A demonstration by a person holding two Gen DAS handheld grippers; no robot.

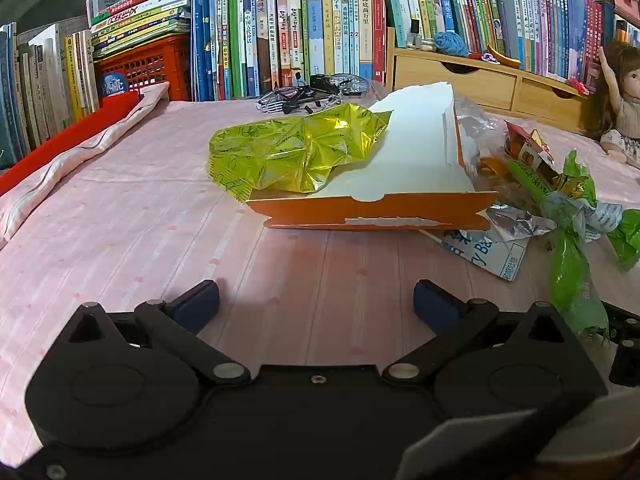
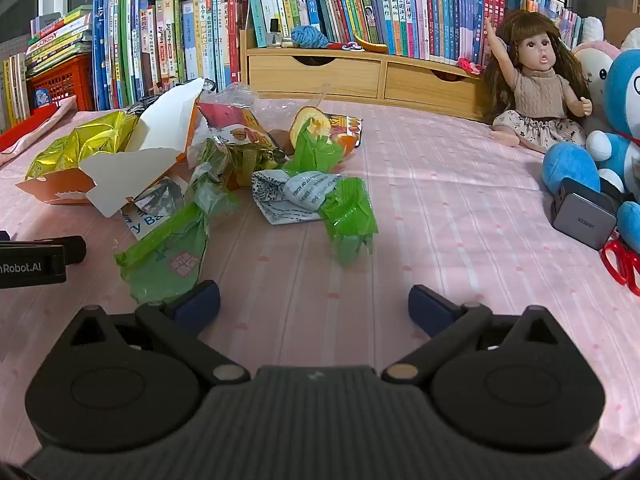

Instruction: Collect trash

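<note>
Left gripper (image 1: 316, 300) and right gripper (image 2: 314, 300) both spread empty, tilted down short of orange box (image 1: 376, 210), which half hides the wrappers (image 1: 560, 208).

Scattered across the pink-clothed table (image 2: 420, 184): a torn orange carton (image 1: 376, 208) with white inside, lying open at frame centre in the left wrist view; a crumpled yellow foil bag (image 1: 296, 148) draped over its left edge. To the right of the carton, a heap of wrappers: a green plastic wrapper (image 2: 168, 256) at lower left of the right wrist view, a green-and-white printed wrapper (image 2: 316, 204) crumpled at centre, a nut-printed packet (image 2: 240, 128) and an orange-printed packet (image 2: 320, 128) behind, a white-and-blue sachet (image 1: 488, 256) flat beneath the carton's corner.
</note>
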